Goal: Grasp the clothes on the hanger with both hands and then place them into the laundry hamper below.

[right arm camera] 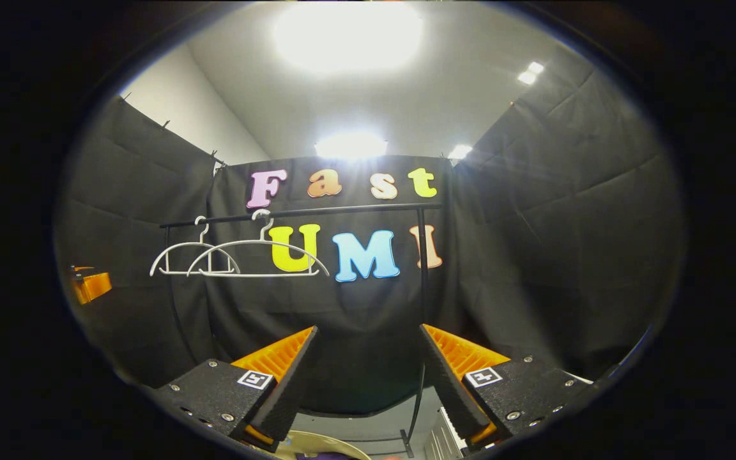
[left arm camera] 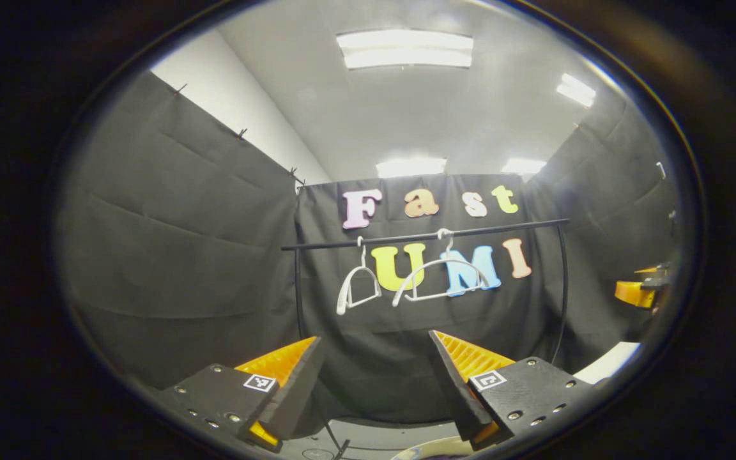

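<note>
Clothes: likely the purple scrap [right arm camera: 317, 456] at the very bottom of the right gripper view, lying inside the hamper's cream rim [right arm camera: 333, 442], near and low. It was too cropped to confirm. Both white hangers [left arm camera: 358, 287] [left arm camera: 441, 275] hung bare on the black rail [left arm camera: 419, 236] at the far wall, close together, left of the rail's middle. Your left gripper [left arm camera: 374, 337] had its fingers spread with nothing between them. The same went for your right gripper [right arm camera: 368, 328].

Risk: the task looked about done, but if part of the garment draped over the rim it could slide out, and you couldn't check that from here. Pushing forward could also snag a hanger or knock the rail.

Hidden: most of the hamper, its inside and the floor were cut off. The other gripper was a sliver at each view's edge, with its finger state unreadable there.
</note>
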Demonstrator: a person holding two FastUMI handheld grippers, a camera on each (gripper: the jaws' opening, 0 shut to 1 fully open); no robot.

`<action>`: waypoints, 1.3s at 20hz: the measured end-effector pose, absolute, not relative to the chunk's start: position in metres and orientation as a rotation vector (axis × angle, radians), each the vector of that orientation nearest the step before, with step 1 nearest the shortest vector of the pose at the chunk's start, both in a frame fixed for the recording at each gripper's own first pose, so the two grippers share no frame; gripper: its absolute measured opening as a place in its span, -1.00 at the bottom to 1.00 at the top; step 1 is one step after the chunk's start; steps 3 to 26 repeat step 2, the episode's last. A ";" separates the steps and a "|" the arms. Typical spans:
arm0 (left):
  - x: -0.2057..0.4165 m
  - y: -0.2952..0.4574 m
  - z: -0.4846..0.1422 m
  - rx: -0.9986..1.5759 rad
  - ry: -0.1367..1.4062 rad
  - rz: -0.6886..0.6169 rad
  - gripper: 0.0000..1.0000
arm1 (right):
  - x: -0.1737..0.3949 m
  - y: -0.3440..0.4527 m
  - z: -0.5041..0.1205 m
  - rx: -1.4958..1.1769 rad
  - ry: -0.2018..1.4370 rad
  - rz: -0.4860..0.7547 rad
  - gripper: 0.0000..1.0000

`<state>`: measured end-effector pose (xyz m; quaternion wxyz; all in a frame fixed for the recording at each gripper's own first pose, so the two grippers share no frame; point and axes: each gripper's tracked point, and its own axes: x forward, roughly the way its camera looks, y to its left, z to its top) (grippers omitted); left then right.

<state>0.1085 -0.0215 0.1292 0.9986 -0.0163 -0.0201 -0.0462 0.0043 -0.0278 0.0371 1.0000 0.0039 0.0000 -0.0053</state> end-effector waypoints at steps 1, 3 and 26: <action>0.109 -0.019 0.126 -0.035 -0.038 -0.093 0.99 | 0.004 -0.027 0.037 0.008 0.000 -0.012 0.87; 0.111 -0.018 0.124 -0.035 -0.033 -0.093 0.99 | 0.006 -0.028 0.036 0.005 0.001 -0.016 0.87; 0.111 -0.018 0.124 -0.035 -0.033 -0.093 0.99 | 0.006 -0.028 0.036 0.005 0.001 -0.016 0.87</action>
